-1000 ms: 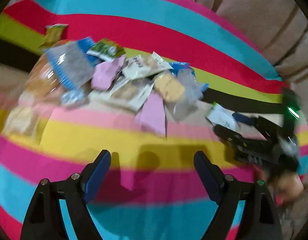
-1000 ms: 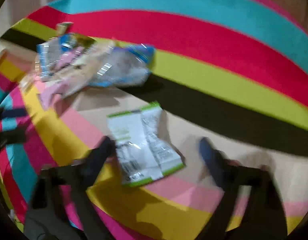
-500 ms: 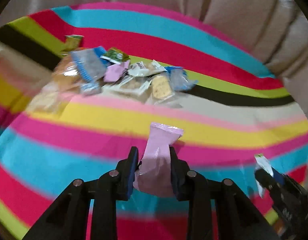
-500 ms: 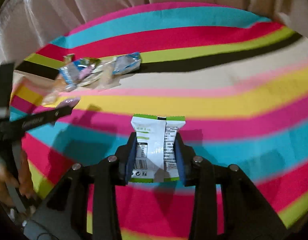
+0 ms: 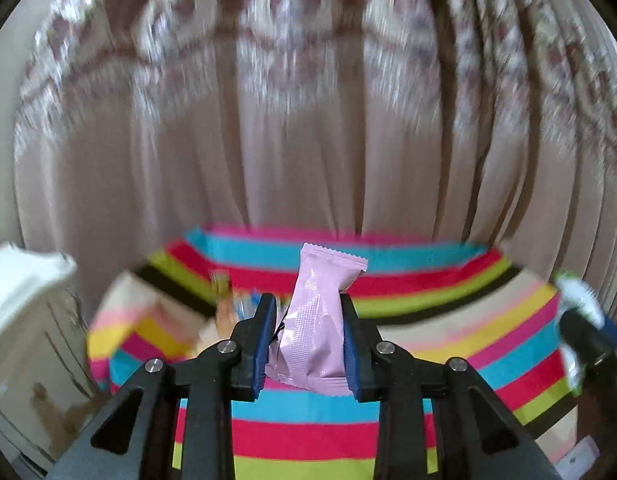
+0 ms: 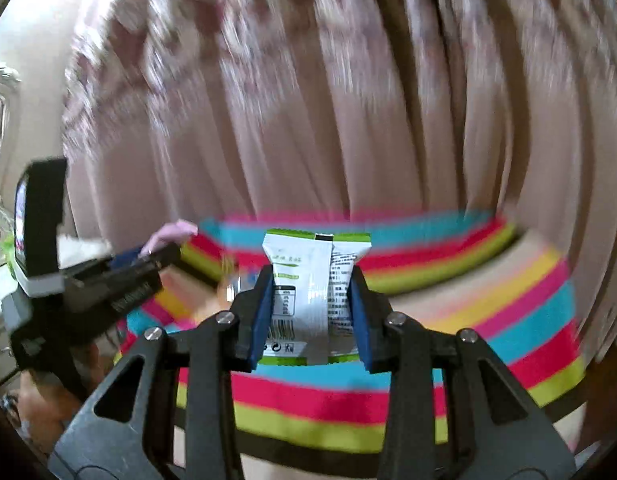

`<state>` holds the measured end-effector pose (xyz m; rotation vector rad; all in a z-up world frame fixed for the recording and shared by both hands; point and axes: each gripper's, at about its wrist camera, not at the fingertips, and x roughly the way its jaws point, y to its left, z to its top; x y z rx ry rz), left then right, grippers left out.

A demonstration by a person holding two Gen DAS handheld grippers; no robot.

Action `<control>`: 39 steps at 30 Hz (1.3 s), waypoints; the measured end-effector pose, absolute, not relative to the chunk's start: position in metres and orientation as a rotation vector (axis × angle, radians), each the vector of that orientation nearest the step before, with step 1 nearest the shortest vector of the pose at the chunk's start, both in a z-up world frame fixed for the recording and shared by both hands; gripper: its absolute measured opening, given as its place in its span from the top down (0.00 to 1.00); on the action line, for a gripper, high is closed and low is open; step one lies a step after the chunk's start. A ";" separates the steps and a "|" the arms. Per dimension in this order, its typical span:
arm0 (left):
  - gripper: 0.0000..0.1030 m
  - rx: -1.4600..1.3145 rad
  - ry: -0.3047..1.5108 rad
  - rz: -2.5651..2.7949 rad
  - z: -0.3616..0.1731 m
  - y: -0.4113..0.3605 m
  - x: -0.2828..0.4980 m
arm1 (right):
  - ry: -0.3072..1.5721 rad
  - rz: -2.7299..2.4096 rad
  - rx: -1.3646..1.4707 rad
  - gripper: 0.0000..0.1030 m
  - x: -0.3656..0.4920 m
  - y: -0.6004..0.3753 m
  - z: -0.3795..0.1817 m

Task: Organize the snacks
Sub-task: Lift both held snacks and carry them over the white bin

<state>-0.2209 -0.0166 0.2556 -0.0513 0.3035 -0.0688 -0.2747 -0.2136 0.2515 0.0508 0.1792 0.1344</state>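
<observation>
Left wrist view: left gripper (image 5: 308,344) clamps a crinkled pink foil snack packet (image 5: 316,328). Right gripper (image 6: 312,316) pinches a white, green-edged snack packet (image 6: 312,292) above the striped table (image 6: 488,320).

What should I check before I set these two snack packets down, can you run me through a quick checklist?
1. Left gripper clamped on the pink packet: ok, both pads press it.
2. Right gripper clamped on the white and green packet: ok.
3. Packets lifted off the striped cloth: ok.
4. The two grippers apart from each other: ok.
5. Drop-off spot for sorted snacks in view: cannot tell, no container shows.
6. Remaining snack pile identifiable: cannot tell, blurred and partly hidden.
</observation>
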 end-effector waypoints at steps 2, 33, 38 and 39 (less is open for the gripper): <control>0.69 -0.056 0.255 -0.082 0.276 -0.015 -0.242 | 0.117 0.125 0.036 0.62 -0.302 -0.211 0.275; 0.68 0.047 -0.005 -0.218 0.348 -0.077 -0.366 | -0.178 0.027 -0.023 0.61 -0.478 -0.257 0.349; 0.68 0.092 0.022 -0.296 0.344 -0.104 -0.374 | -0.163 -0.035 -0.069 0.61 -0.493 -0.275 0.345; 0.68 0.107 0.028 -0.315 0.340 -0.113 -0.377 | -0.145 -0.052 -0.071 0.61 -0.495 -0.281 0.341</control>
